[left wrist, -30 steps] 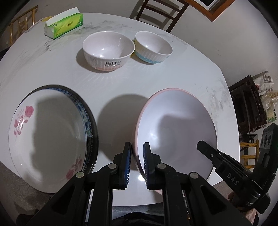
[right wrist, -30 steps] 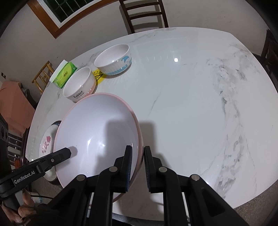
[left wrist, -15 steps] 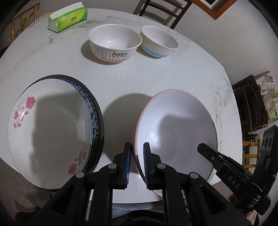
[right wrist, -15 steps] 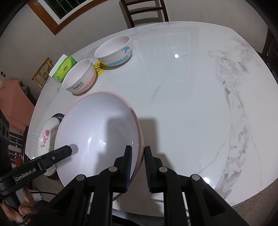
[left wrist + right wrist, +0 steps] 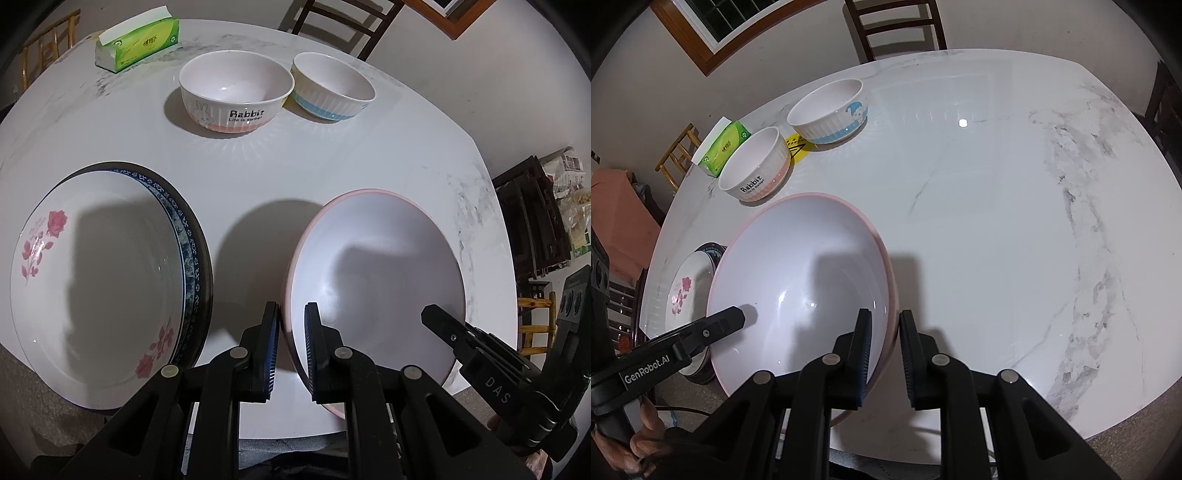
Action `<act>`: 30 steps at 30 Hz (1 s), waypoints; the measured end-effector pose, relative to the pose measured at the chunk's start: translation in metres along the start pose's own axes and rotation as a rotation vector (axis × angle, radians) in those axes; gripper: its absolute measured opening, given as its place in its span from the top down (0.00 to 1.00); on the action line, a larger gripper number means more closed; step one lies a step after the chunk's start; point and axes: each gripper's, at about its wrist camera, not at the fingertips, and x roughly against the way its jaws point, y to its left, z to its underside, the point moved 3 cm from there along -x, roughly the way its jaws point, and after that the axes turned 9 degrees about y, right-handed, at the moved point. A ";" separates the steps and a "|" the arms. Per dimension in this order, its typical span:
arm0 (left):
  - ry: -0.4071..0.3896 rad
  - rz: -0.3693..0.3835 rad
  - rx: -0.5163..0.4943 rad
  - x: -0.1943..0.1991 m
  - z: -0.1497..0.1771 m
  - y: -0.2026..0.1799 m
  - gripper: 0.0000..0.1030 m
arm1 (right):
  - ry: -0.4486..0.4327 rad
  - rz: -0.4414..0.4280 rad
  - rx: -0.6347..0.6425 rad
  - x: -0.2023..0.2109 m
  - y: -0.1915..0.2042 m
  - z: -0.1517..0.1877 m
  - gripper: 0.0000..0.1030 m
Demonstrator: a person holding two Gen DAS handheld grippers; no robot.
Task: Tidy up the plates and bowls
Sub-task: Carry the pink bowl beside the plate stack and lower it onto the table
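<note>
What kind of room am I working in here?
Most likely a home dining room: a round marble-look table with wooden chairs pushed up to it, household bowls like the Rabbit bowl, and a tissue box.

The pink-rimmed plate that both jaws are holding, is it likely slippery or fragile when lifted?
The pink-rimmed plate looks glossy, with glare spots, so probably slippery. It seems rigid ceramic, likely to chip if dropped. The left gripper and right gripper pinch opposite edges, which should limit tilting.
</note>
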 end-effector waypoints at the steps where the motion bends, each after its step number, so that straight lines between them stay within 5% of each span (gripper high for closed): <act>1: 0.000 0.000 0.000 0.000 0.000 0.000 0.90 | -0.001 0.000 0.001 0.000 0.000 0.000 0.83; 10: 0.007 0.026 0.007 0.000 -0.002 0.002 0.88 | -0.001 -0.002 -0.005 0.002 -0.003 -0.001 0.83; 22: -0.029 0.023 0.013 0.009 -0.003 0.010 0.86 | -0.037 0.010 0.008 0.011 0.001 -0.006 0.71; 26: -0.076 -0.018 0.018 0.018 -0.004 0.013 0.73 | -0.063 0.038 0.011 0.016 -0.001 -0.010 0.71; 30: -0.100 -0.032 0.014 0.025 -0.006 0.017 0.70 | -0.095 0.068 0.018 0.024 -0.001 -0.014 0.71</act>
